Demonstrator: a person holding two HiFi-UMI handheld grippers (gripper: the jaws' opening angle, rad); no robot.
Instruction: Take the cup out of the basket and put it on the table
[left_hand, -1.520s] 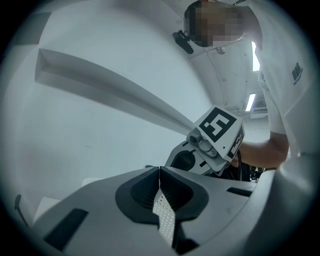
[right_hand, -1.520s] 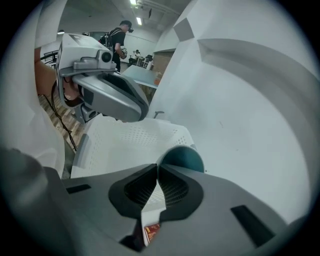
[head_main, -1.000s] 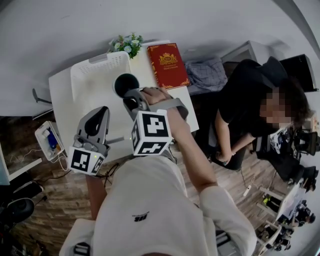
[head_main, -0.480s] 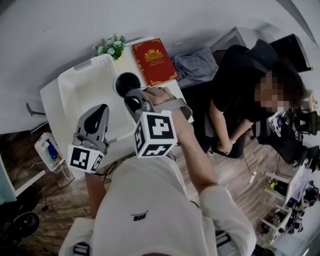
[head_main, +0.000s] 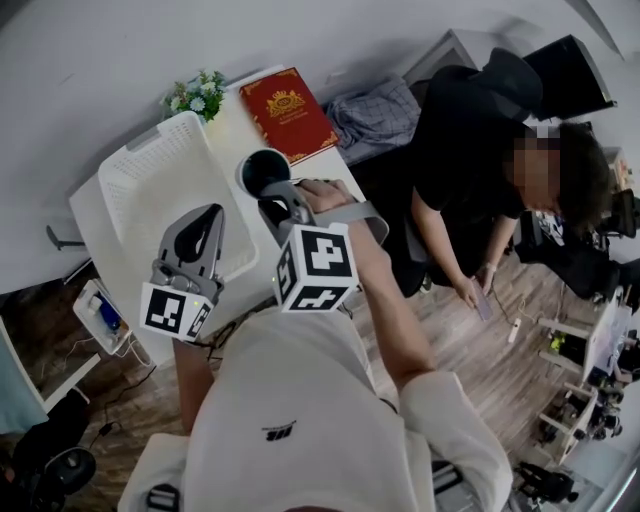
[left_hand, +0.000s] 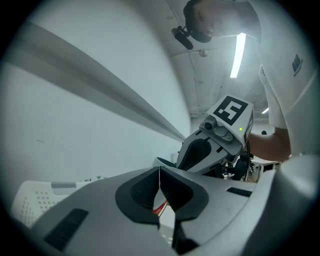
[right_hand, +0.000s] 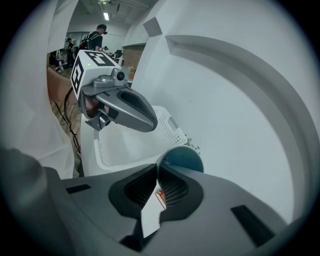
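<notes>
Two jaws of the right gripper (right_hand: 158, 172) clenched on the rim of the dark teal round cup (head_main: 262, 170), left gripper (left_hand: 160, 172) closed and empty, cup just beside the white perforated plastic basket (head_main: 150, 190), over the white table (head_main: 228, 130), red hardcover book (head_main: 285, 110) beyond.

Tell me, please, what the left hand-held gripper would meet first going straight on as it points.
Probably the cup in the right hand-held gripper: its rim shows straight ahead of the left hand-held gripper. Depth is unclear.
</notes>
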